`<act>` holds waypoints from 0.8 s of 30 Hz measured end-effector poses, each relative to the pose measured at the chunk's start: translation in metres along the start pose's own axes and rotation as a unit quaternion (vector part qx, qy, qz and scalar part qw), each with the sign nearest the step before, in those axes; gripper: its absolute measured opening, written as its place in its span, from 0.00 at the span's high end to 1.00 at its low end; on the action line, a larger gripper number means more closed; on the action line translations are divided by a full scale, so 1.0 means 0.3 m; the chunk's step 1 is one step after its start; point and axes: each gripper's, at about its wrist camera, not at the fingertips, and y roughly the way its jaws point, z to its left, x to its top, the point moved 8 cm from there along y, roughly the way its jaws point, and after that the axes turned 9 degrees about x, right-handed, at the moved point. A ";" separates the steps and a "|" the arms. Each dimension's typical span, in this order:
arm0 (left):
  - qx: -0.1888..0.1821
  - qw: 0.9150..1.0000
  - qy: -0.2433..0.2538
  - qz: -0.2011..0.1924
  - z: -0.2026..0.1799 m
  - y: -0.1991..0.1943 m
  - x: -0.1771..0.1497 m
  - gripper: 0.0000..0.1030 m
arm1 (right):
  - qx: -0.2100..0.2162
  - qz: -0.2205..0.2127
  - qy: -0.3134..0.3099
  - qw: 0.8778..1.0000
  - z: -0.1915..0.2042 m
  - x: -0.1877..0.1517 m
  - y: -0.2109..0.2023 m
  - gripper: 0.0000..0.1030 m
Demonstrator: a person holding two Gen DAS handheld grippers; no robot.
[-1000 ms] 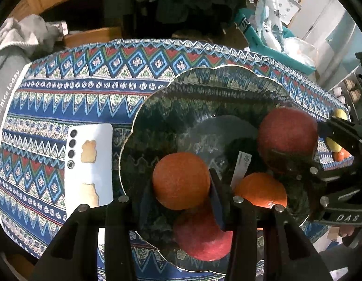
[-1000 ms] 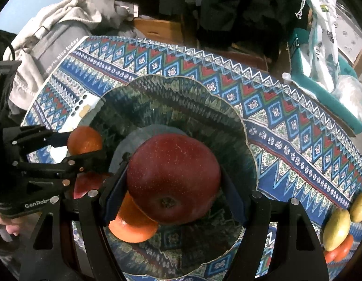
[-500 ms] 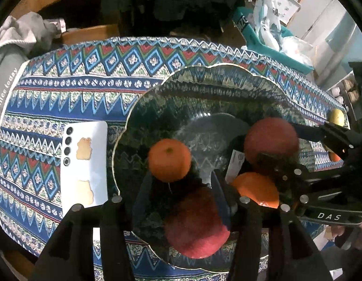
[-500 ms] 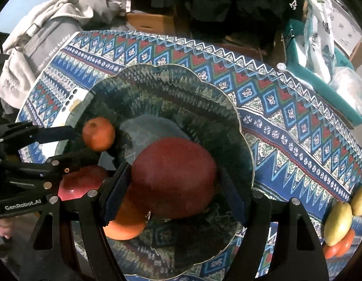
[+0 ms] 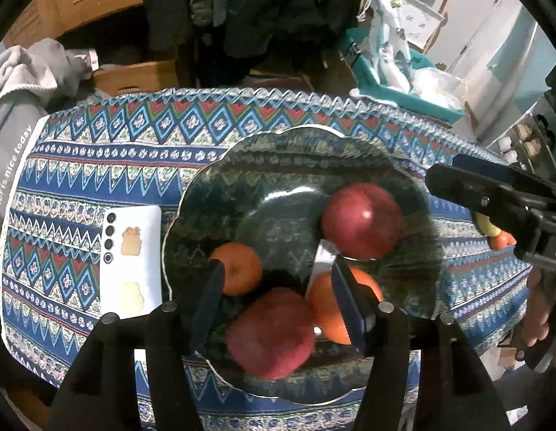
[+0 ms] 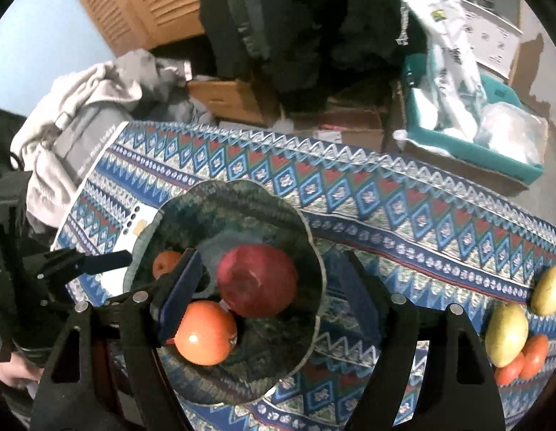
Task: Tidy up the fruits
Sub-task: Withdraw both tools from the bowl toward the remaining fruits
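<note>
A dark patterned plate (image 5: 296, 134) with a scalloped rim holds two red apples, a large orange and a small orange. My left gripper (image 5: 278, 305) hangs over the near red apple (image 5: 270, 334), its jaws opening and touching nothing. The small orange (image 5: 238, 269) lies just outside its left finger. My right gripper (image 6: 270, 298) is above the plate (image 6: 242, 188) with its jaws opening. The other red apple (image 6: 258, 280) rests on the plate below them, clear of both pads. The large orange (image 6: 206, 332) lies beside that apple.
A white phone (image 5: 130, 262) lies on the patterned tablecloth left of the plate. Two yellow fruits (image 6: 506, 334) and small orange-red ones (image 6: 533, 353) sit at the cloth's right end. Grey clothing (image 6: 80, 107), boxes and a teal bin stand beyond the far edge.
The left gripper let go of the small orange and rose. The right gripper let go of the red apple, which now rests on the plate, and lifted away to the right.
</note>
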 end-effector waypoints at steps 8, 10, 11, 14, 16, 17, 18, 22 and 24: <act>-0.011 1.000 0.011 -0.022 -0.070 -0.085 0.021 0.35 | -0.025 -0.016 0.007 1.000 -0.060 -0.026 -0.131 0.24; -0.018 0.999 0.013 -0.028 -0.094 -0.115 0.025 0.35 | -0.032 -0.022 0.007 0.999 -0.077 -0.034 -0.175 0.23; -0.019 0.999 0.015 -0.031 -0.103 -0.125 0.027 0.33 | -0.034 -0.024 0.007 0.999 -0.082 -0.038 -0.193 0.23; -0.017 0.999 0.022 -0.044 -0.137 -0.162 0.032 0.26 | -0.046 -0.029 0.003 0.999 -0.100 -0.058 -0.252 0.23; -0.019 0.998 0.027 -0.049 -0.164 -0.186 0.035 0.26 | -0.056 -0.032 0.001 0.998 -0.114 -0.074 -0.291 0.22; -0.020 0.998 0.029 -0.050 -0.175 -0.194 0.034 0.26 | -0.062 -0.033 0.000 0.998 -0.123 -0.081 -0.310 0.21; -0.021 0.998 0.030 -0.050 -0.187 -0.201 0.034 0.25 | -0.067 -0.035 0.000 0.997 -0.132 -0.089 -0.326 0.20; -0.027 0.997 0.039 -0.055 -0.248 -0.232 0.032 0.23 | -0.077 -0.037 0.008 0.996 -0.174 -0.129 -0.394 0.20; -0.029 0.997 0.048 -0.058 -0.281 -0.244 0.031 0.22 | -0.081 -0.037 0.013 0.996 -0.200 -0.148 -0.426 0.20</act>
